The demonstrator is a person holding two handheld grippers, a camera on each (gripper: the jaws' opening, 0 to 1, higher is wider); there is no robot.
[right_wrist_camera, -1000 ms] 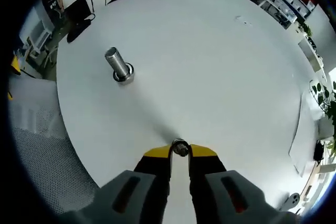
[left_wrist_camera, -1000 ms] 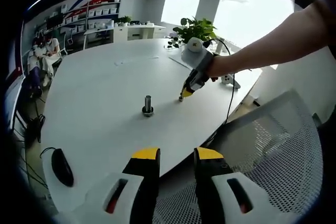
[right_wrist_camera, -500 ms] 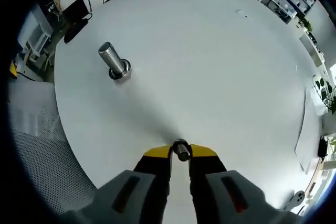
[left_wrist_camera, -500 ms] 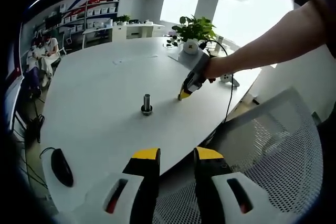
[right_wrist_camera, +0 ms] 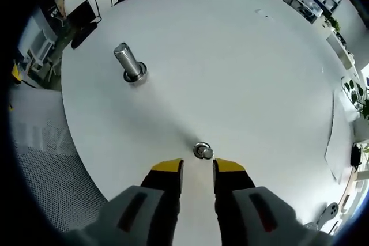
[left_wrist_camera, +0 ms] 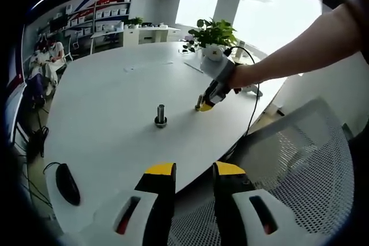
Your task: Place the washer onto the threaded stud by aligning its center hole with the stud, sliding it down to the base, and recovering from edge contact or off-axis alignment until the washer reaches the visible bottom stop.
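Left gripper view: left gripper [left_wrist_camera: 193, 171] idles off the table [left_wrist_camera: 104, 125] edge, jaws apart, empty. Stud [left_wrist_camera: 161, 115] stands upright mid-table.

Right gripper view: right gripper [right_wrist_camera: 198, 167] has jaws apart, washer [right_wrist_camera: 202, 151] flat on the table just ahead, well apart from the stud [right_wrist_camera: 130, 66]. Likely pick-up step; next needs closing on the washer, then carrying to the stud.

We see a smooth, matt white bench [right_wrist_camera: 242, 67]. On it the threaded stud [right_wrist_camera: 128, 63] looks like bright metal, ridged along its shaft, and the washer [right_wrist_camera: 202, 151] is shiny metal too. The right gripper [right_wrist_camera: 197, 168] has glossy yellow plastic tips. The chair [left_wrist_camera: 300, 165] back is pale woven mesh.
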